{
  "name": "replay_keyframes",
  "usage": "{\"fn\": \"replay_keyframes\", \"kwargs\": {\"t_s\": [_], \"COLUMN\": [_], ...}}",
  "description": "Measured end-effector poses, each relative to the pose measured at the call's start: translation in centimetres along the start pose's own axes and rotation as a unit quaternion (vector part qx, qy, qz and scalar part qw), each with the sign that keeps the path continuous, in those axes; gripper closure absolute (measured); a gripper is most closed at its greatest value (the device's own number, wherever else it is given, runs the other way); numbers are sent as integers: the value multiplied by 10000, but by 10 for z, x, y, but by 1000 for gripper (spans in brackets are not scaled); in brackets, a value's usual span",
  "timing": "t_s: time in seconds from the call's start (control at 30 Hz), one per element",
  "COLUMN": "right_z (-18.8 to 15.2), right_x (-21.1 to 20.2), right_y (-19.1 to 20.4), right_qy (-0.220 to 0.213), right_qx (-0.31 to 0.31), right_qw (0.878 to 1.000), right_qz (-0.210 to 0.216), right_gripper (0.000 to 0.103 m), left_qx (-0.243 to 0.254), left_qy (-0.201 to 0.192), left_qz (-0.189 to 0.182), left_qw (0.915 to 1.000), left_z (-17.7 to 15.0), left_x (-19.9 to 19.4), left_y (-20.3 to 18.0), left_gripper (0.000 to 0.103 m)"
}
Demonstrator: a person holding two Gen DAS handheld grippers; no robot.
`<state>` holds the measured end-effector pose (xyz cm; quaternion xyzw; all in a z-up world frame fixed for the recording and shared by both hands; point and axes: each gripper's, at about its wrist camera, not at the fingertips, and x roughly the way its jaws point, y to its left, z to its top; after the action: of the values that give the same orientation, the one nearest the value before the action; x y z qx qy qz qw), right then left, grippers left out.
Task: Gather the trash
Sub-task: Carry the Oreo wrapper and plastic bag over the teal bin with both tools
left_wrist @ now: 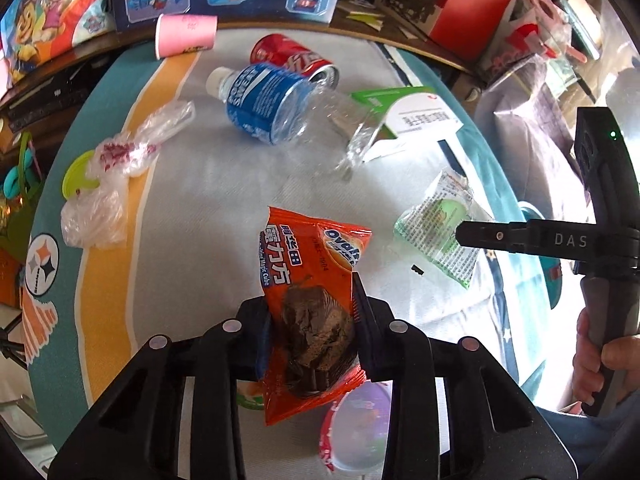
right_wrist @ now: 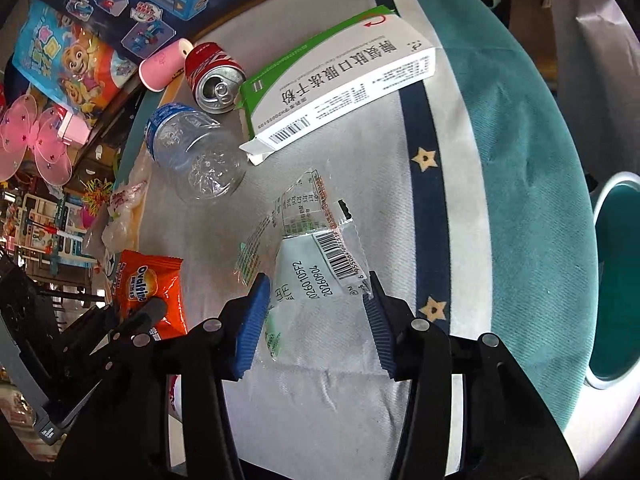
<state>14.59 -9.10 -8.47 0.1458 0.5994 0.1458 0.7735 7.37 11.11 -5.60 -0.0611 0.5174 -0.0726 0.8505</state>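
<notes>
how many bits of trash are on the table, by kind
wrappers: 2, the orange one in the left gripper, the clear one in the right gripper
plastic bags: 1
bottles: 1
cans: 1
cups: 1
boxes: 1
total: 7

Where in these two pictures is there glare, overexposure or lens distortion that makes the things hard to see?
Left wrist view: the right edge is washed out by bright light; the crushed clear plastic bottle with a blue label glints; the fisheye bends the cloth-covered table's edge.
Right wrist view: evenly lit and sharp; the barcode on the clear plastic wrapper is readable; the white and green cardboard box looks bowed; dark corners.
</notes>
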Motion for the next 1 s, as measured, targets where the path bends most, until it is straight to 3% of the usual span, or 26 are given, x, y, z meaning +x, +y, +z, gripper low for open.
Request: {"fn": "replay_keyframes", "kwargs": {"t_s": [0.23, 0.53, 0.73, 1.0], "right_z": [-6, -19, -34, -53], "right_x": [-30, -82, -117, -156], "right_y": [-22, -77, -127, -196], "right_qy": [-301, -841, -1183, -1578], "right_qx": [206, 756, 1210, 1791], "right_qw": [9991, 9930, 9850, 9710], "right_qz": [208, 345, 343, 153], "right_gripper": [57, 57, 57, 56], "left_qx": [148, 796, 1288, 1955], "left_qy": [-51, -134, -130, 82], "left_qz": [-8, -236, -639, -914], "left_qw": [9999, 9965, 9895, 9764], "left_z": [8, 27, 34, 35], "left_x": [-8, -15, -11, 7], "left_y": [-25, -91, -150, -226], "left_gripper": [69, 69, 69, 69]}}
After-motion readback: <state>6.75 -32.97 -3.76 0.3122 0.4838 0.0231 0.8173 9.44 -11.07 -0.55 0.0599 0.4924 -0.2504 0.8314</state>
